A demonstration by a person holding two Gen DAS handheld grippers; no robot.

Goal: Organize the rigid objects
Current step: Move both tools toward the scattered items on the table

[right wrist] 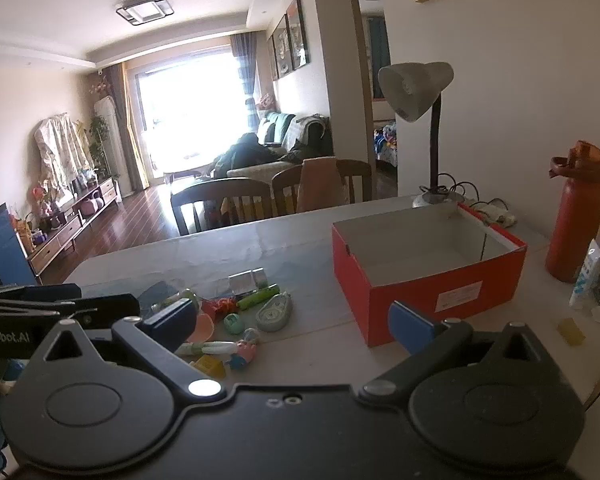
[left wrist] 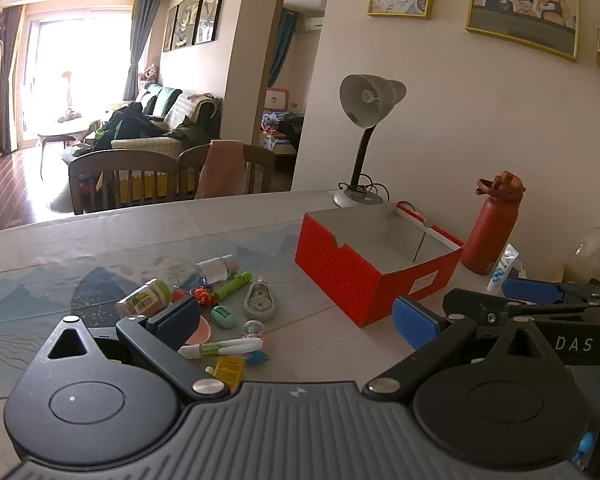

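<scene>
The small toys and stationery [left wrist: 236, 312] lay scattered on the table [left wrist: 100, 240] left of the red box [left wrist: 372, 264]; left gripper [left wrist: 296, 320] and right gripper [right wrist: 292, 320] hovered low, jaws wide, holding nothing.

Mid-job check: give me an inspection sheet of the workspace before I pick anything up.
Surface: table with a mountain-print mat.
Job's things: red box open, nothing seen inside; small items loose left of it, including correction tape, spice jar, green pen.
Clutter: red bottle, tube and desk lamp beyond the box.
Grippers: left tongs and right tongs open, holding nothing.
Cables: lamp cord behind the box.
Surroundings: chairs, living room beyond.
</scene>
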